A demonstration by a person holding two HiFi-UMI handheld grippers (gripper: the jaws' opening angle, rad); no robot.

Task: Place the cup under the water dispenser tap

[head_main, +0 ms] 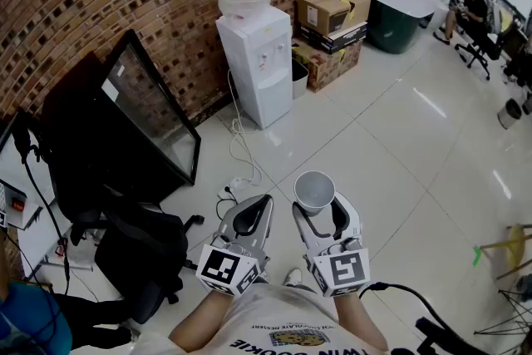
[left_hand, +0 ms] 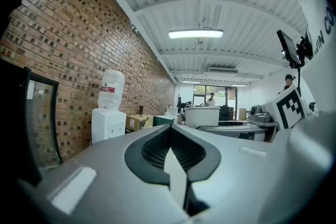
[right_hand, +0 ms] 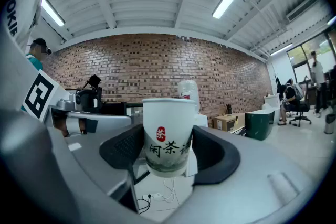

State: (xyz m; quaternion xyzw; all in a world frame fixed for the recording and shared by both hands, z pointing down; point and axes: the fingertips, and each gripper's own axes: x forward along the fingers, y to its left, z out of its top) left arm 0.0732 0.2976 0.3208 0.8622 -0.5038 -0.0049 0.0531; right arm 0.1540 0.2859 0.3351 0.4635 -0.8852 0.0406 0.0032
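Note:
A white paper cup [right_hand: 168, 136] with a red seal and dark characters stands upright between the pads of my right gripper [right_hand: 167, 150], which is shut on it. From the head view the cup [head_main: 314, 189] shows its open mouth at the tip of the right gripper [head_main: 317, 208]. My left gripper [head_main: 250, 214] hangs beside it, jaws shut with nothing in them. In the left gripper view the left gripper [left_hand: 171, 147] has its pads meeting. The white water dispenser [head_main: 253, 62] with a clear bottle stands against the brick wall, well ahead of both grippers.
A black framed panel [head_main: 141, 116] leans on the wall left of the dispenser. A cable and power strip [head_main: 237, 179] lie on the floor between me and it. An office chair [head_main: 137, 249] is at my left. Cardboard boxes [head_main: 332, 21] stand right of the dispenser.

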